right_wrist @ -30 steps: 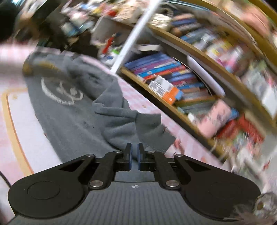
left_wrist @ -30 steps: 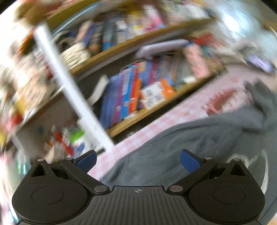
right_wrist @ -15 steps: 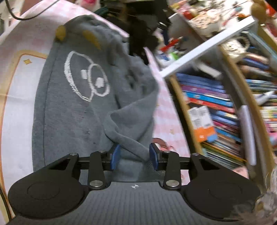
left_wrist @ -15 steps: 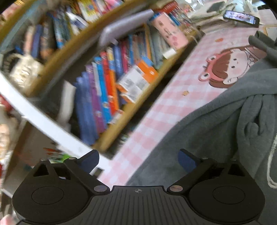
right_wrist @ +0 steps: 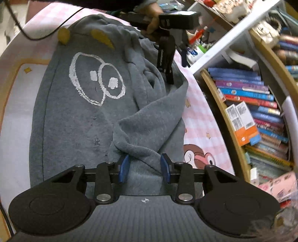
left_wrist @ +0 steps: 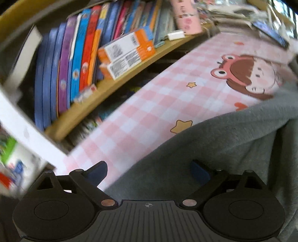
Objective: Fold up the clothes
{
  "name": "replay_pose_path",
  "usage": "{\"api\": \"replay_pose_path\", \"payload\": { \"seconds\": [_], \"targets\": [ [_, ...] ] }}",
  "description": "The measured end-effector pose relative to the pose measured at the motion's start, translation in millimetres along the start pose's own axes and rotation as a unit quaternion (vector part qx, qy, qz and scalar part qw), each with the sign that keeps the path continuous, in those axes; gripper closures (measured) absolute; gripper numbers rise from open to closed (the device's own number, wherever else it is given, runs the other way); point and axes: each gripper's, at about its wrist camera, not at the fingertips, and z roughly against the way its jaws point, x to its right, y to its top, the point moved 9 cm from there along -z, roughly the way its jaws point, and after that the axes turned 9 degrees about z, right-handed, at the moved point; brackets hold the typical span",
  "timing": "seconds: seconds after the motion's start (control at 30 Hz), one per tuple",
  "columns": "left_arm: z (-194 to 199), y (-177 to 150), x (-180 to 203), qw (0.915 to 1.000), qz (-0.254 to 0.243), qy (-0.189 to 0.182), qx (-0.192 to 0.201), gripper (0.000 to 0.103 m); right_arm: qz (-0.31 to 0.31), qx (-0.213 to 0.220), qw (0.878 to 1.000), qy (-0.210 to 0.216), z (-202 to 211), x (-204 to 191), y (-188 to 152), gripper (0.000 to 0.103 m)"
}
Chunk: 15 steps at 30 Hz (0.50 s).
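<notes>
A: Where does the grey sweatshirt [right_wrist: 78,115] lie?

B: Spread flat on the table [right_wrist: 201,119], which is covered with a pink checked cloth printed with a cartoon child in a frog hat [left_wrist: 247,74]. The bookshelf [right_wrist: 247,104] runs along the far edge of the table, and the sweatshirt's nearest edge lies near that shelf but apart from it, with a strip of pink cloth between them.

A: What marks the sweatshirt?

B: A white outline drawing of two rounded eyes [right_wrist: 96,80] on the side away from the bookshelf, and two yellow patches [right_wrist: 64,35] close to one end.

A: And the sleeve?

B: The sleeve [right_wrist: 149,122] is folded over onto the body, on the bookshelf side, bunched and creased.

A: The right tool?

B: The right tool [right_wrist: 144,165] has its blue pads partly apart, one on each side of the sleeve's end. The cloth sits between them; I cannot tell whether they press it.

A: The left tool?

B: The left tool [left_wrist: 149,172] stands wide, its pads well apart, low over the sweatshirt's edge on the bookshelf side, with nothing gripped. From the right wrist view it [right_wrist: 168,61] points down at the folded sleeve, held by a hand [right_wrist: 151,16].

A: On the shelf itself?

B: Upright books with blue, purple and red spines [left_wrist: 74,61], and two orange-and-white boxes [left_wrist: 126,54] leaning in front of them.
</notes>
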Motion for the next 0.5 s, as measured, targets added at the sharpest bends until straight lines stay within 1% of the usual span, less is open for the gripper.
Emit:
{"api": "replay_pose_path", "payload": {
  "seconds": [0.07, 0.1, 0.13, 0.17, 0.2, 0.23, 0.27, 0.33, 0.4, 0.47, 0.5],
  "targets": [
    [1, -4, -3, 0.9994, 0.030, -0.018, -0.005, 0.011, -0.012, 0.001, 1.000, 0.004, -1, 0, -1, 0.070],
    [2, -6, -4, 0.9986, 0.044, -0.029, -0.006, 0.018, -0.019, 0.001, 1.000, 0.007, -2, 0, -1, 0.071],
    [4, -7, -4, 0.9979, 0.051, -0.039, -0.007, 0.029, -0.024, 0.000, 1.000, 0.009, -2, 0, -1, 0.077],
    [8, -7, -1, 0.9977, 0.049, -0.046, -0.005, 0.036, -0.028, 0.000, 1.000, 0.011, -2, -1, -1, 0.082],
    [11, -9, 4, 0.9980, 0.040, -0.049, -0.002, 0.051, -0.029, 0.000, 1.000, 0.006, -1, -2, 0, 0.085],
    [15, -11, 9, 0.9984, 0.029, -0.049, 0.000, 0.073, -0.025, 0.000, 1.000, -0.011, 0, -2, -1, 0.097],
    [19, -14, 14, 0.9986, 0.018, -0.049, 0.003, 0.081, -0.023, 0.001, 0.999, -0.030, 2, -2, -1, 0.101],
    [30, -17, 20, 0.9994, 0.005, -0.031, 0.012, 0.100, -0.034, 0.007, 0.997, -0.066, 11, -1, -2, 0.101],
    [49, -18, 23, 0.9994, -0.002, -0.006, 0.033, 0.102, -0.049, 0.011, 0.993, -0.111, 26, 6, -4, 0.101],
    [68, -20, 27, 0.9983, -0.008, 0.019, 0.054, 0.102, -0.051, 0.005, 0.984, -0.168, 43, 13, -8, 0.101],
    [84, -23, 31, 0.9971, -0.008, 0.026, 0.071, 0.102, -0.052, 0.002, 0.979, -0.197, 52, 16, -11, 0.101]
  ]
}}
